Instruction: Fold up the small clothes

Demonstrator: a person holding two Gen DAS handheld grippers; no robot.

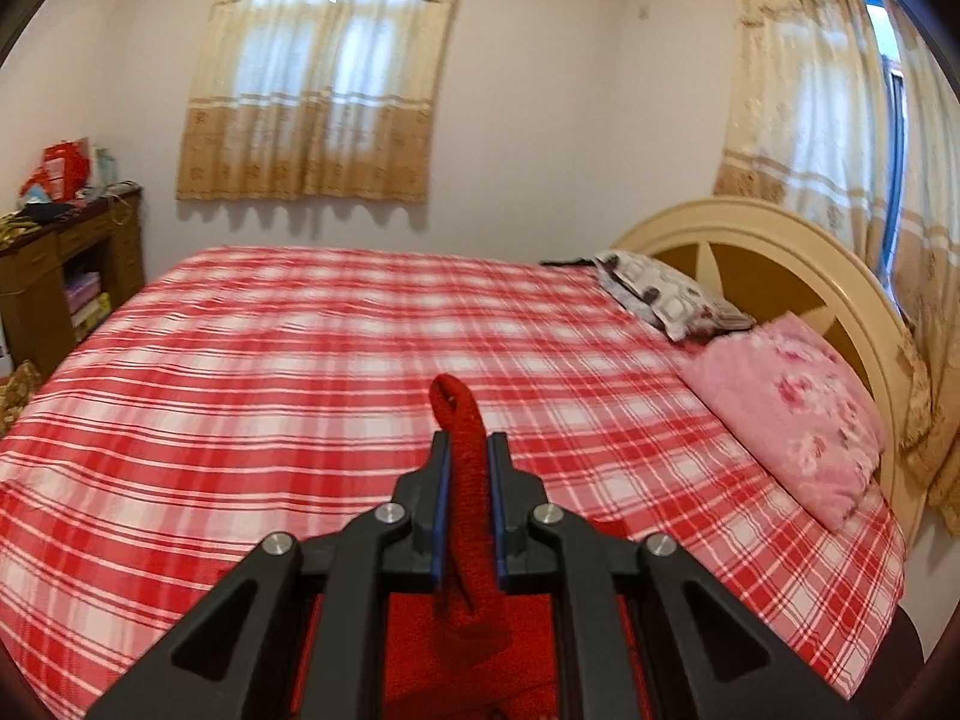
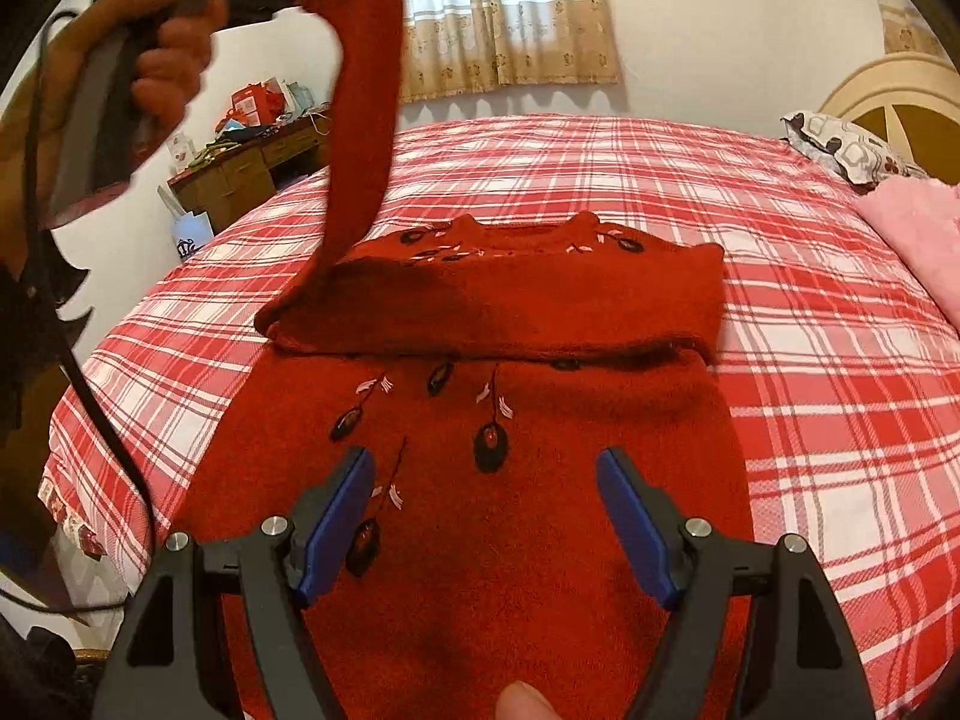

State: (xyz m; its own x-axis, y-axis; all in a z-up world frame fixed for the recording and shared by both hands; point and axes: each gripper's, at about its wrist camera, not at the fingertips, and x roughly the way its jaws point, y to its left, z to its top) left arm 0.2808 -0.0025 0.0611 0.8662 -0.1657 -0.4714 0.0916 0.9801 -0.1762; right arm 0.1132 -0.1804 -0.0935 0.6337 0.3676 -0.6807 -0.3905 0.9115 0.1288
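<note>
My left gripper [image 1: 469, 450] clamps the cuff of the red knitted sweater's sleeve [image 2: 360, 120], lifted toward eleven o'clock. My right gripper [image 2: 486, 510] hovers with its blue pads apart over the embroidered red knitted sweater [image 2: 510, 540], which lies on the red-and-white plaid bedspread [image 2: 810, 360].

From the left wrist we look level across the bed [image 1: 300, 360] toward the curtained window [image 1: 318, 78], high above the sheet. From the right wrist we look steeply down, close over the red sweater [image 2: 510, 540]. Both views share bed, headboard [image 1: 750, 240] and window.
</note>
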